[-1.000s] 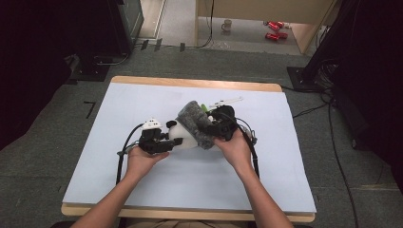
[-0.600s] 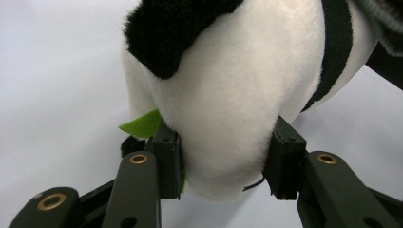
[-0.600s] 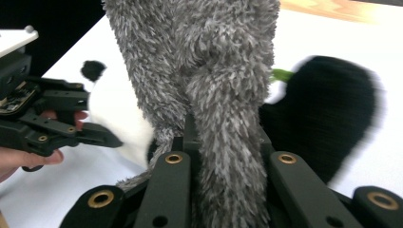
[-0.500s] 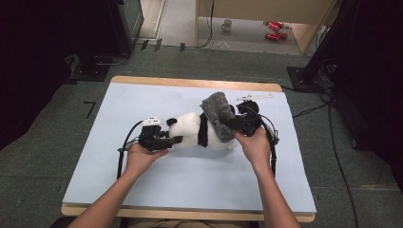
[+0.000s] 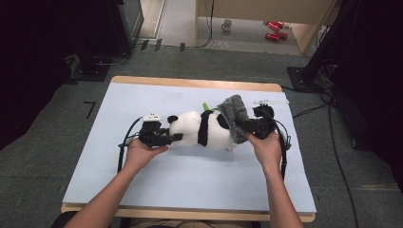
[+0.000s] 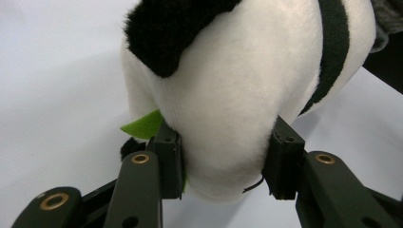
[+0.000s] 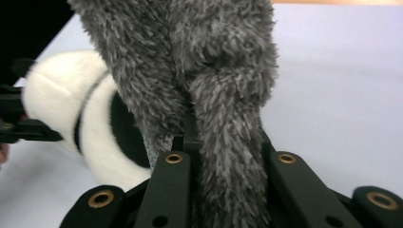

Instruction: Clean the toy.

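A black-and-white panda plush (image 5: 199, 129) lies on its side in the middle of the pale blue table (image 5: 190, 175). My left gripper (image 5: 173, 137) is shut on its white head end, and the pads squeeze the plush (image 6: 228, 95) from both sides in the left gripper view (image 6: 223, 161). A green felt leaf (image 6: 145, 127) pokes out by the left pad. A grey fuzzy cloth (image 5: 234, 116) covers the panda's other end. My right gripper (image 5: 244, 126) is shut on that cloth (image 7: 199, 71), which bunches between the jaws (image 7: 223, 147). The panda (image 7: 62, 109) lies beyond it.
A small white strip (image 5: 271, 101) lies on the table just behind the right gripper. Cables trail from both grippers across the table. On the floor beyond stand a mug (image 5: 228, 23), red objects (image 5: 273, 29) and black equipment stands (image 5: 109, 28).
My right gripper has moved to the right with the grey cloth, drawing it along the panda toward its far end. The panda now lies stretched out. The left hand has stayed put.
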